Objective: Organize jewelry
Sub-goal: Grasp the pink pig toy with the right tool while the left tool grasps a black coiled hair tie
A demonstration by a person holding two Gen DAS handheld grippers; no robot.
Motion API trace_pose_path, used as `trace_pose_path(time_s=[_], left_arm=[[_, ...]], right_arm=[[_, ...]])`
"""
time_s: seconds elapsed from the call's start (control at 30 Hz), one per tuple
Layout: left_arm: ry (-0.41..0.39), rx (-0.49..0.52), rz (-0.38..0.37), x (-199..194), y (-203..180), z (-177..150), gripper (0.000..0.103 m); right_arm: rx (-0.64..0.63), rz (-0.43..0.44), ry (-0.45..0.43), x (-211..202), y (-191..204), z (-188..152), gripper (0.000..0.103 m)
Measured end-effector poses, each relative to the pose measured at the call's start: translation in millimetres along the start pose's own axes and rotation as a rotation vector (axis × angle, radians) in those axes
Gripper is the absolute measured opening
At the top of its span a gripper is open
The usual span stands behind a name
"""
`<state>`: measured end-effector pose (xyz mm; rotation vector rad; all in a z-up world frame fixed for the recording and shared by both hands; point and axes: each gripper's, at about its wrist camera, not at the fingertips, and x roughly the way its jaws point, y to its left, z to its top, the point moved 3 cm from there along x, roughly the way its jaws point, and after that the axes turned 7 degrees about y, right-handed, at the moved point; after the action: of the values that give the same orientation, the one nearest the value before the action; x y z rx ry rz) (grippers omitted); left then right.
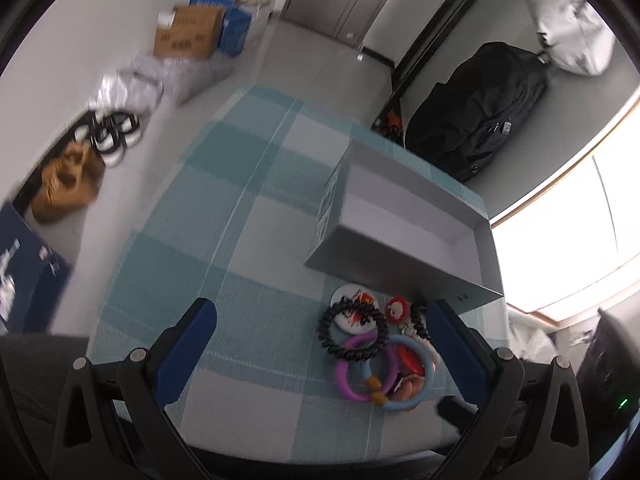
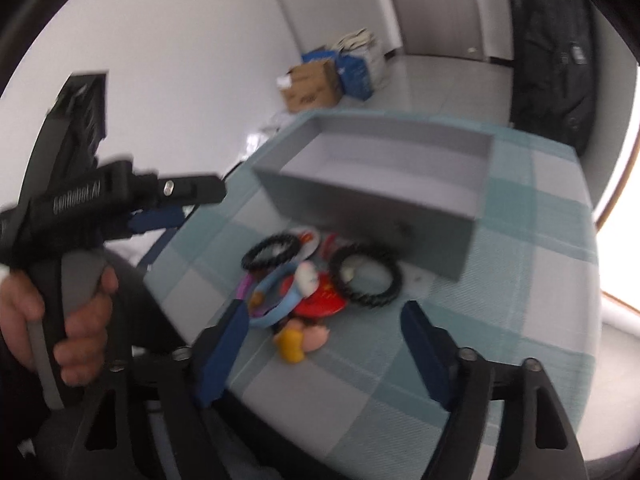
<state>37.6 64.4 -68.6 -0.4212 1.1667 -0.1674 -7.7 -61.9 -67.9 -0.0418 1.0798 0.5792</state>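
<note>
Both grippers open and empty over a heap of jewelry beside an empty grey box

In the right wrist view the right gripper (image 2: 324,332) stands at the bottom of the frame, fingers spread wide with nothing held, and the jewelry pile (image 2: 316,280) lies just beyond its tips at frame centre, reaching between them at its near edge: a yellow charm (image 2: 292,344) nearest, then a blue ring (image 2: 276,300), and a black coil band (image 2: 366,276) further up. The left gripper (image 1: 320,344), equally wide and empty, has the same pile low and right of centre in its own view, close to its right-hand finger. Judging by this, the right gripper is better lined up. Beyond the pile, toward upper centre, the grey box (image 2: 360,200) sits with its long axis running across the frame on the checked cloth (image 2: 520,280)
</note>
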Motion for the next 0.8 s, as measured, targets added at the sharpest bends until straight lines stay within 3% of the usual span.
trace_pose_path(time_s=[0.27,0.47,0.5,0.6,0.8], left_arm=[[0.012,-0.028,-0.028,-3.4,-1.0,4.4,0.102],[0.02,-0.033,-0.018,-2.7,5.8,4.4,0.102],[0.022,-0.038,-0.016,-2.0,8.5,5.2,0.102],[0.031,-0.062,0.019,0.5,18.0,6.6,0.102],[0.078,-0.097,0.047,10.4,27.5,4.4,0.095]], right_arm=[[-0.074,-0.021,0.087,23.4,15.0,-9.2,0.064],[-0.091,-0.045,0.119,34.8,17.8,-11.7,0.051],[-0.094,-0.051,0.114,35.9,19.8,-12.7,0.043],[-0.113,-0.088,0.112,38.5,22.1,-14.3,0.032],[-0.102,-0.08,0.119,32.2,18.4,-15.1,0.032]])
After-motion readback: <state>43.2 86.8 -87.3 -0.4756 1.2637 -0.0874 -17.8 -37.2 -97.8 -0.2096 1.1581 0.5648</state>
